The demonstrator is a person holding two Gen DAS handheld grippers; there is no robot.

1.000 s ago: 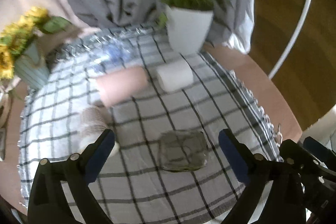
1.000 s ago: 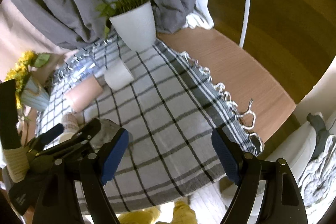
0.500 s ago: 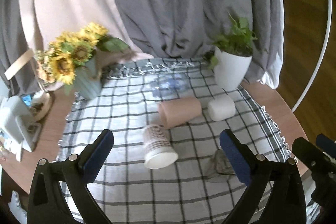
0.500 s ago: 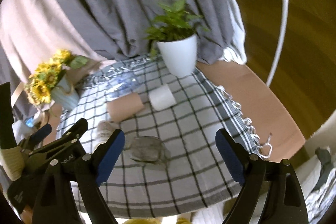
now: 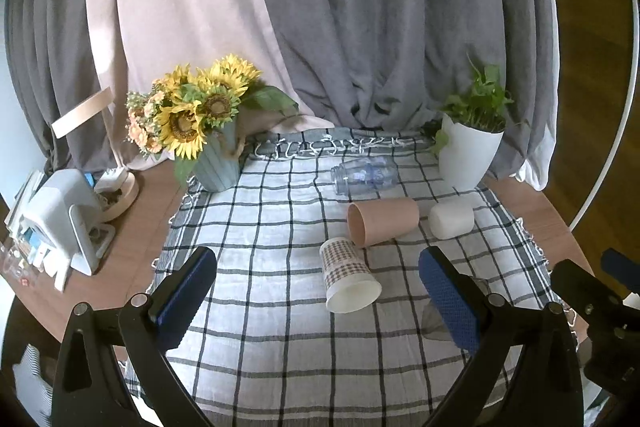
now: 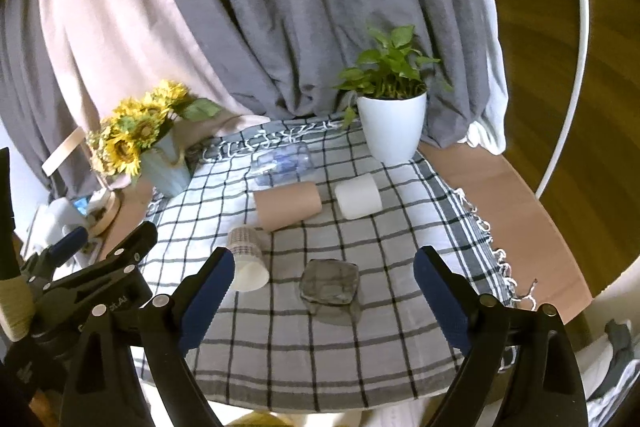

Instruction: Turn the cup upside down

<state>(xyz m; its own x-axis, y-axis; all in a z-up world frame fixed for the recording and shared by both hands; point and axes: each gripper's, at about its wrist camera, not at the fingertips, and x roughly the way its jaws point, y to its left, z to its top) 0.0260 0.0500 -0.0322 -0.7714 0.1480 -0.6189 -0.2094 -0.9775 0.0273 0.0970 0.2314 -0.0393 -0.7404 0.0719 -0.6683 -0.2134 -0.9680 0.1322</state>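
Cups lie scattered on the checked cloth [image 6: 384, 355]; your glass cup [image 6: 330, 287] sits inverted between the spread, empty right fingers [image 6: 444, 311]. Left gripper [image 5: 320, 301] gapes empty too. Back both straight off without nudging it.

A round wooden table [image 6: 516, 195] carries a checked cloth [image 6: 280, 327], a sunflower vase [image 5: 218, 163] at its far left corner and a white device [image 5: 64, 219] on bare wood. Beside it sits what may be a shallow wooden dish [image 5: 120, 193], partly hidden.
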